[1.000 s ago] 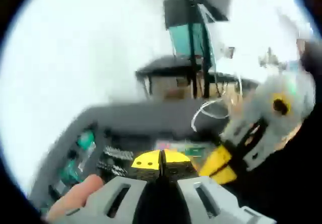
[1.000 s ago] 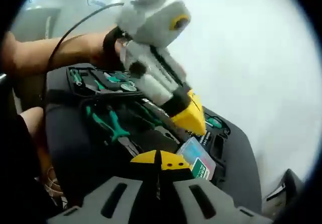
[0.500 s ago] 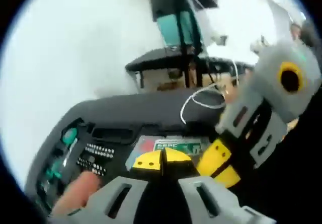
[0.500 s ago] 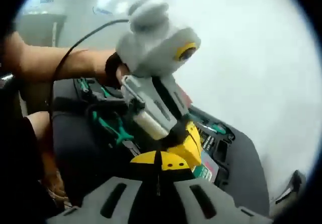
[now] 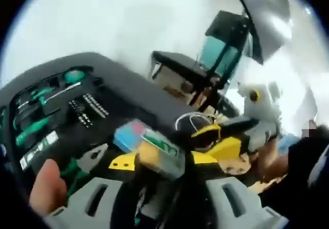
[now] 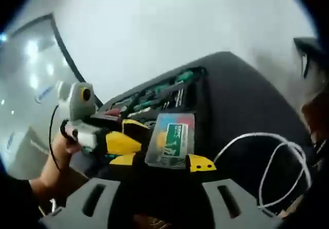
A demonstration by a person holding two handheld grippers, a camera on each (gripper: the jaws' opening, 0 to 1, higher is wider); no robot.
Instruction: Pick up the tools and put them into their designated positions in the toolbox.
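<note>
toolbox (image 5: 128,92), a dark moulded case lying open on the counter, holds green-handled screwdrivers (image 5: 36,98) and a row of bits (image 5: 85,110) in its cut-out slots. a small clear plastic case with a green and red label (image 6: 172,139), probably a bit or parts box, sits across the yellow tips of the right gripper (image 6: 162,162), whose jaws stand well apart with the case spanning them; it looks held or propped there, though the contact itself is hard to read. in the left gripper view the same clear case (image 5: 151,146) lies in front of the left gripper (image 5: 159,162), and whether those jaws are closed cannot be told because the case and blur hide them. a loose white cable (image 6: 267,157) lies on the box's flat dark panel beside the case. the step in hand appears to be carrying the case to its recess. to do it well, the person would keep the case level, line its long edge up with the matching rectangular pocket, steer clear of the cable, and lower it flat before letting go.
</note>
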